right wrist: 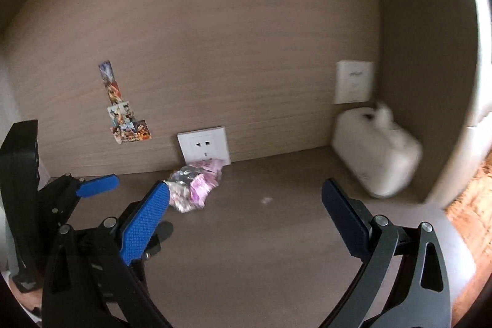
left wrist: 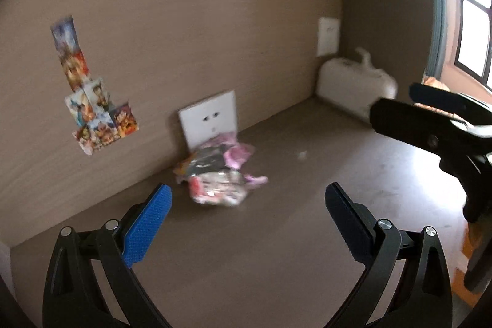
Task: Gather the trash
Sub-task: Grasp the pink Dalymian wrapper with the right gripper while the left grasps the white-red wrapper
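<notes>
Crinkled foil and pink plastic make up the trash pile (left wrist: 216,174), a loose heap of wrappers lying on the brown desk (left wrist: 276,251) right at the foot of the white wall socket (left wrist: 209,120) — its back edge seems to touch the socket's lower rim, though blur makes that hard to confirm. A tiny pale scrap (left wrist: 303,155) lies apart, to the right of the socket.

The left gripper (left wrist: 247,205) hangs short of the pile with its blue fingers (left wrist: 147,228) spread wide, holding nothing. The right gripper (right wrist: 246,202) is likewise spread and empty, further right of the socket, its own view aimed between the pile and a white jug (right wrist: 376,152) in the far corner.

Wrappers like these are probably near weightless, soft and slick — they will likely crush flat under the pads and may slither out or scatter if pinched at a loose edge. Closing on the bunched silver middle, where several layers overlap, looks like the best hold; the wall just behind leaves little room beyond the pile.
</notes>
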`<state>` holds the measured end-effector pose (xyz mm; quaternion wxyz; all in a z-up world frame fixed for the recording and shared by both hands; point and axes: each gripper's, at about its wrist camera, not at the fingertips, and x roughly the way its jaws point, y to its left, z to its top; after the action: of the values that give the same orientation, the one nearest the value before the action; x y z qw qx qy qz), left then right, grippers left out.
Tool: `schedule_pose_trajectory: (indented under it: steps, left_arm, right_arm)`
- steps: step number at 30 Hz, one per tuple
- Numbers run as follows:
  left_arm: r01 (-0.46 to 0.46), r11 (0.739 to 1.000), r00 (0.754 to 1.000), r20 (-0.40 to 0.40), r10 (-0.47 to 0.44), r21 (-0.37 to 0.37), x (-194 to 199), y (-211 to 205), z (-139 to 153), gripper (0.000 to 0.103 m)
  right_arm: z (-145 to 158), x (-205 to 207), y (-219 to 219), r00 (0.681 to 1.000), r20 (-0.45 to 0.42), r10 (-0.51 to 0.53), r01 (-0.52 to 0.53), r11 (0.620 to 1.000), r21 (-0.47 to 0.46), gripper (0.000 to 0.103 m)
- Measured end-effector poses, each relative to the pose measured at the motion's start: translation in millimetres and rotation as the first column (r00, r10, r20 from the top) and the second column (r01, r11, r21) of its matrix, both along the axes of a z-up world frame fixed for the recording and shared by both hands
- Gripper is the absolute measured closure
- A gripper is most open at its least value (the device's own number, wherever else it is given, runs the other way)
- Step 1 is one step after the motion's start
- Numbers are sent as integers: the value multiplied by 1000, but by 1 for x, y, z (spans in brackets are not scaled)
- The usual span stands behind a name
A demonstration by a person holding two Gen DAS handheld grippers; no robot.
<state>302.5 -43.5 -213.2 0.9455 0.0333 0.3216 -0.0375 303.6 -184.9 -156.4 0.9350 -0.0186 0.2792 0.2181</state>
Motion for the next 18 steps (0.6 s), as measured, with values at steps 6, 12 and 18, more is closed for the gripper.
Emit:
schedule_pose_trajectory:
  steps: [6,12,18]
  left_arm:
    - [13,999,999,-30,-15,-50,33,36,-22,5]
    - [97,993,994,-47,-100,-72,49,49,-33,12]
    - [191,980,978,-74,-195,-62,58,44,-41,25]
  right_arm:
    - [-37,62,42,991,-126,53,-55,998,-11,5]
    - [-66,96,75,976,-203,75,-89,994,-61,5]
    - [-90,120,96,953,-292,84,-123,985,-120,21]
